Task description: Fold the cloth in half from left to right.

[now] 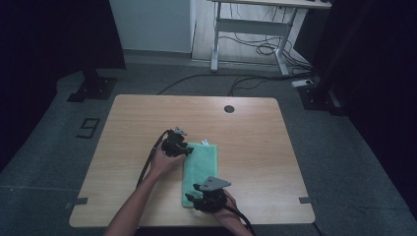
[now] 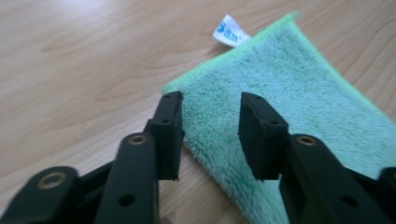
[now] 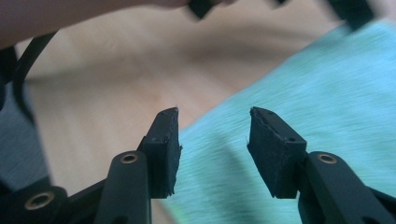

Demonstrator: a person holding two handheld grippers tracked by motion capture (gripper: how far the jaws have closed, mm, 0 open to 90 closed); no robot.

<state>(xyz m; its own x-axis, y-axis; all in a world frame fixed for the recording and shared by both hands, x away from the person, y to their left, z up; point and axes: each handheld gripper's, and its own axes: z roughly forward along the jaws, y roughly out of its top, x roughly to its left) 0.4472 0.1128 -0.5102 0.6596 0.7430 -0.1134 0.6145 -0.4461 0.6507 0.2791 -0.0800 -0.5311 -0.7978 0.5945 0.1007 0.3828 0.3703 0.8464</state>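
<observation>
High view: right gripper (image 1: 196,198) sits at the near left corner of the folded green towel (image 1: 202,164), jaws parted above the cloth, nothing grasped. Farther off, left gripper (image 1: 189,150) hovers at the towel's far left corner by its white tag (image 2: 229,31), jaws apart, gripping nothing. Towel lies flat on the wooden table (image 1: 246,132)

A folded green towel (image 1: 200,172) lies on the wooden table (image 1: 246,132). The left gripper (image 1: 186,150) sits at the towel's far left corner, and the right gripper (image 1: 196,197) sits at its near edge. Cables (image 1: 255,49) trail on the floor beyond.
</observation>
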